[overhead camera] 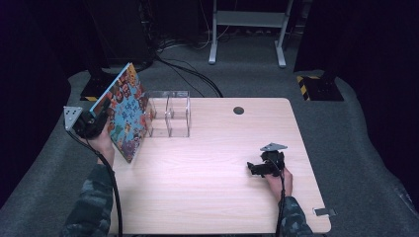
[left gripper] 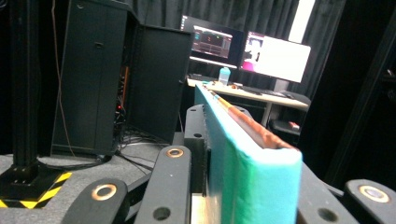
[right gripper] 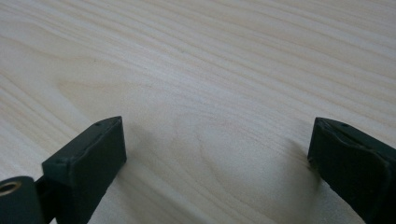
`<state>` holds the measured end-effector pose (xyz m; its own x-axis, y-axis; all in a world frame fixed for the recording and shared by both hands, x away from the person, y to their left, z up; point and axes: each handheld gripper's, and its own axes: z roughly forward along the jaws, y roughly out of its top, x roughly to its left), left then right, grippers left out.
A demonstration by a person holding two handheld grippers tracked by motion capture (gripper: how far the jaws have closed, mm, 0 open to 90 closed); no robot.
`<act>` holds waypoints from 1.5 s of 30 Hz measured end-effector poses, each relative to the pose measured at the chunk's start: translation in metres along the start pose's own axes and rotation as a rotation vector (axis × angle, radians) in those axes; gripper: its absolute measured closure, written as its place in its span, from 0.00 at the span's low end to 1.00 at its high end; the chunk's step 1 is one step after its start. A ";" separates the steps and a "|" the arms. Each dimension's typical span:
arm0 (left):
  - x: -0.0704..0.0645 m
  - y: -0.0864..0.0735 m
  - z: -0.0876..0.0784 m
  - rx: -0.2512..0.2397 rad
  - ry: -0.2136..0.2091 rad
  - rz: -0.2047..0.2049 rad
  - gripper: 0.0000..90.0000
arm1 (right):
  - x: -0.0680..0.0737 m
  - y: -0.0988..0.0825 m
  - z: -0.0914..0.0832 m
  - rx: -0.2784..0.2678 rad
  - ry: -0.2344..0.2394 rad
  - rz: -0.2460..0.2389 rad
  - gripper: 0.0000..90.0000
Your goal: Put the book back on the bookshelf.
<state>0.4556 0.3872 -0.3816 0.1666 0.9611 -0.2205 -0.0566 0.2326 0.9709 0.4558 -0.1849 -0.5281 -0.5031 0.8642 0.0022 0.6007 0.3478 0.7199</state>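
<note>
A picture book (overhead camera: 126, 113) with a busy, colourful cover stands tilted over the table's left edge, its top leaning away to the left. My left gripper (overhead camera: 96, 123) is shut on it from the left side. In the left gripper view the book's teal spine (left gripper: 243, 163) runs between the black fingers (left gripper: 196, 135). A clear acrylic organizer (overhead camera: 170, 113) with several compartments stands just right of the book, at the table's far left. My right gripper (overhead camera: 253, 169) rests low on the wooden table (overhead camera: 207, 168) at the right. It is open (right gripper: 217, 154), with only bare wood between its fingers.
A round cable hole (overhead camera: 238, 110) sits near the table's far edge. Beyond the table are a grey metal frame (overhead camera: 247, 29), floor cables and yellow-black striped bases (overhead camera: 309, 84). A black cabinet (left gripper: 93, 74) and lit monitors (left gripper: 275, 56) show in the left gripper view.
</note>
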 end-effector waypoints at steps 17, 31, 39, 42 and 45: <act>0.018 -0.005 -0.017 0.041 0.033 -0.013 0.87 | 0.001 0.000 0.000 0.000 -0.002 0.010 0.04; 0.019 0.014 -0.031 0.137 -0.006 0.063 0.53 | 0.001 0.000 0.000 0.000 -0.002 0.009 0.04; 0.016 0.021 -0.044 0.263 0.013 0.127 0.28 | 0.001 0.000 0.000 0.000 -0.002 0.008 0.04; 0.017 0.020 -0.048 0.295 0.013 0.128 0.22 | 0.001 0.000 0.000 0.000 -0.002 0.009 0.04; 0.017 0.017 -0.054 0.330 0.002 0.141 0.16 | 0.001 0.000 0.000 0.000 -0.002 0.008 0.04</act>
<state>0.4046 0.4153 -0.3733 0.1776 0.9807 -0.0819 0.2417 0.0372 0.9696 0.4552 -0.1846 -0.5282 -0.4967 0.8679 0.0068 0.6047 0.3404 0.7200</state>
